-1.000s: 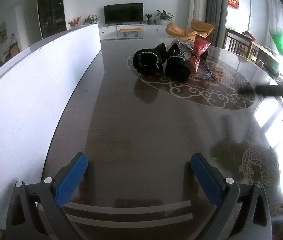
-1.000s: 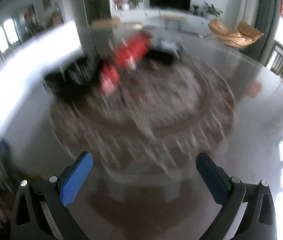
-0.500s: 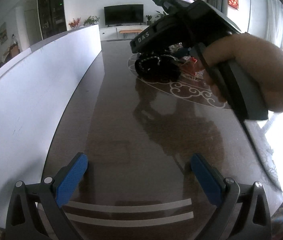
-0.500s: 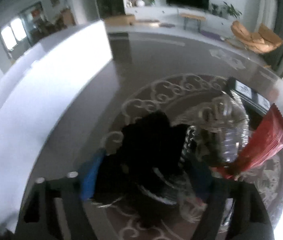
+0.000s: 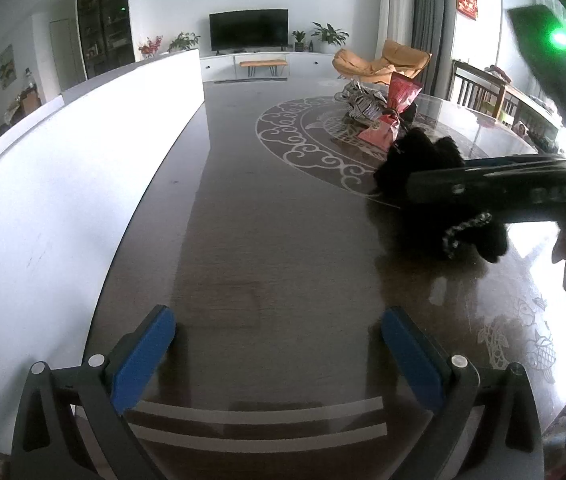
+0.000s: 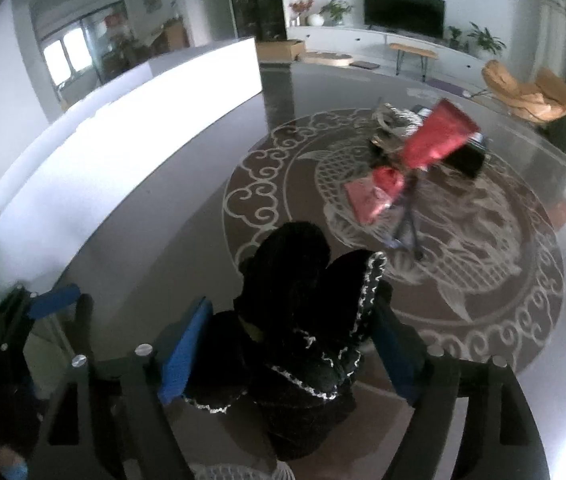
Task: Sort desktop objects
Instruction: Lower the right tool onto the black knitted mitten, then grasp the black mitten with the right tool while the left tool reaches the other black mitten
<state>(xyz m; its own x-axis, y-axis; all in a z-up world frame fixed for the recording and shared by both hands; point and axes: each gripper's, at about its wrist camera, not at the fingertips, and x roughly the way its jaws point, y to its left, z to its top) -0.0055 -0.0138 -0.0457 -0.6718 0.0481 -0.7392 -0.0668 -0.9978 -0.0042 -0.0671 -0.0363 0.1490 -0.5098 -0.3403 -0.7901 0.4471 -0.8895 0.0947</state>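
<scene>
My right gripper (image 6: 287, 344) is shut on a pair of black fuzzy gloves (image 6: 303, 320) with white trim, held above the dark table. In the left wrist view the gloves (image 5: 435, 184) hang at the right under the right gripper's black body (image 5: 495, 188). A pile stays on the table's round ornament: red snack bags (image 6: 431, 140), a silver crinkly bag (image 6: 395, 118) and a black box (image 6: 469, 158). The pile also shows in the left wrist view (image 5: 383, 116). My left gripper (image 5: 279, 352) is open and empty, low over the near table.
A long white panel (image 5: 83, 168) runs along the table's left side. The glossy dark table (image 5: 275, 216) carries a white fish ornament (image 6: 463, 240). A dark pen-like item (image 6: 407, 228) lies beside the red bags. Chairs and a TV stand beyond the table.
My right gripper closed on the black gloves, lifted them off the pile and carried them back toward me and to the right. My left gripper has not moved.
</scene>
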